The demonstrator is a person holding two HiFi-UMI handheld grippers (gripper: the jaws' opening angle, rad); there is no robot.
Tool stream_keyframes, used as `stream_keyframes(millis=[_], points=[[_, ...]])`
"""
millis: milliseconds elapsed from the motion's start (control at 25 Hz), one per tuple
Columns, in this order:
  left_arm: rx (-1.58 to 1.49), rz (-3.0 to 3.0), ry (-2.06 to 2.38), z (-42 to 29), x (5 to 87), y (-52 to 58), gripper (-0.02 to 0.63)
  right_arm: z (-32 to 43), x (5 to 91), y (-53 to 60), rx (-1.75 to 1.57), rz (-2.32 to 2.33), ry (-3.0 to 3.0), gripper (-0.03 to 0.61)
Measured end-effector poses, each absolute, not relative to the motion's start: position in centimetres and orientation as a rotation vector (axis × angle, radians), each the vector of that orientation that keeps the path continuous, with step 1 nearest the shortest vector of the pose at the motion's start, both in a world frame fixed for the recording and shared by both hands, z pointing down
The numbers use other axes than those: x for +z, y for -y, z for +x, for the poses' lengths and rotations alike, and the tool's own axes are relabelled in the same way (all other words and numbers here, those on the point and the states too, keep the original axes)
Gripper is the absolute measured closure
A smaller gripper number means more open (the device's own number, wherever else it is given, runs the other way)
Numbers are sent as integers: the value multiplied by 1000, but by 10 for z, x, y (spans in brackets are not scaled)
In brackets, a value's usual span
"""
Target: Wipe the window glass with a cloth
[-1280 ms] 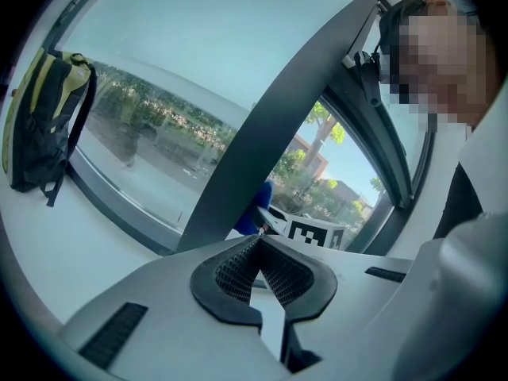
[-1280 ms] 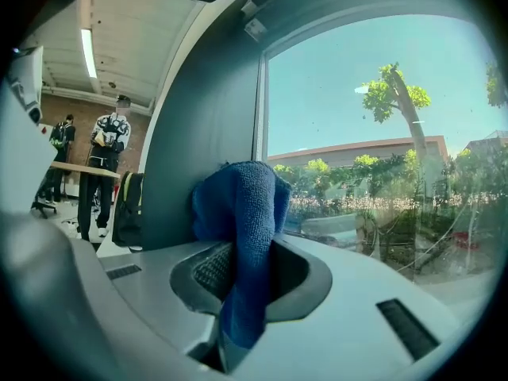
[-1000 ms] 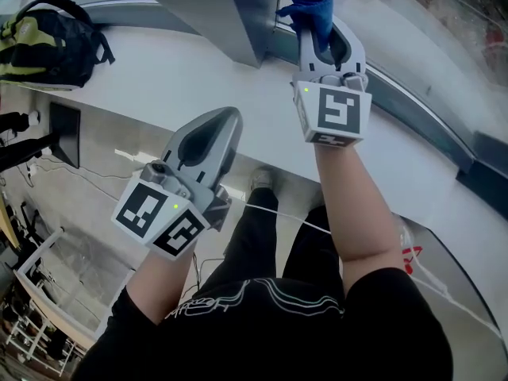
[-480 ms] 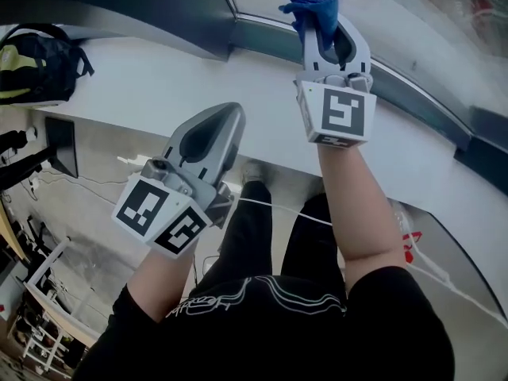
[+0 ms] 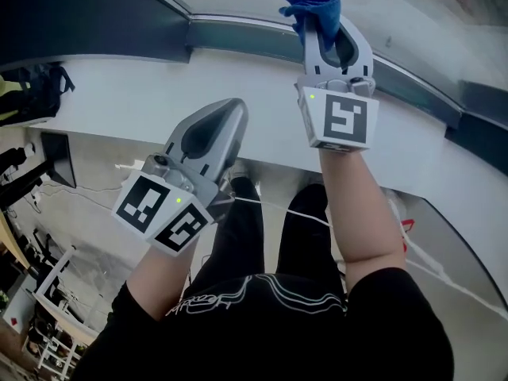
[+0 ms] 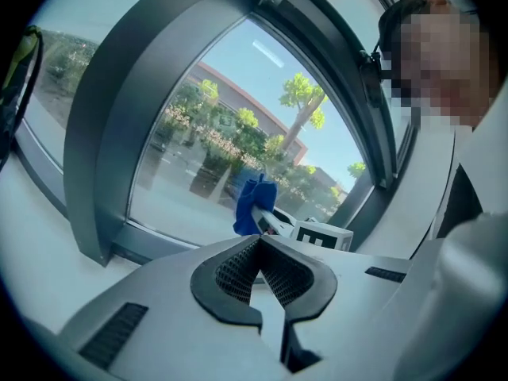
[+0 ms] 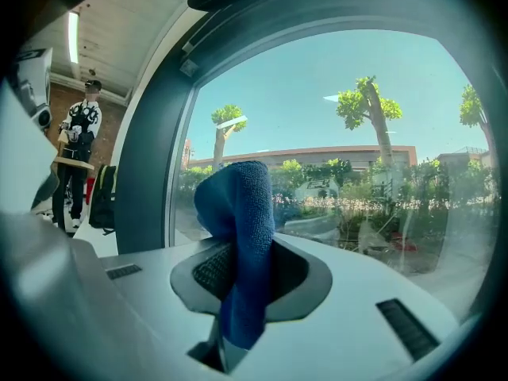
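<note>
Cloth (image 5: 311,2) pinched in closed right hand-held gripper (image 5: 321,24), raised near window glass (image 7: 357,133) beyond sill's (image 5: 159,94) far edge; left hand-held gripper (image 5: 225,113) closed, empty. Approach step, seemingly; next: press against glass, sweep.

Right gripper (image 5: 321,24) (raised) clamps cloth (image 5: 312,0); left gripper (image 5: 228,108) closed.

The right claw (image 7: 242,280) pinches a blue cloth (image 7: 238,205), its bunched end standing above the jaws before the window glass (image 7: 317,101). A dark frame (image 7: 155,173) rises at left, a person (image 7: 79,141) standing beyond it.
</note>
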State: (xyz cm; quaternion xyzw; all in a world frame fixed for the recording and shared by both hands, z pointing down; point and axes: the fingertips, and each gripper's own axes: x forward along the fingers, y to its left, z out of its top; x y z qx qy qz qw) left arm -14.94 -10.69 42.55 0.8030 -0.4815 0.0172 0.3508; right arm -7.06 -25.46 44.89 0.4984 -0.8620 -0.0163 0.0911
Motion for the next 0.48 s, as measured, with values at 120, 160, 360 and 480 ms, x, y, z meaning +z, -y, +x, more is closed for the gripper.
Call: stream_keyframes(millis=[120, 160, 360, 480], points=[[55, 2099, 1216, -97, 413, 105, 607, -10, 436, 249, -17, 1538, 2517, 511], [60, 2106, 1205, -75, 406, 102, 607, 14, 428, 246, -22, 1553, 2515, 511], [75, 2116, 1167, -53, 422, 112, 607, 40, 439, 251, -40, 1585, 2515, 511], [84, 2128, 1141, -17, 423, 113, 607, 79, 440, 251, -44, 1606, 2498, 511]])
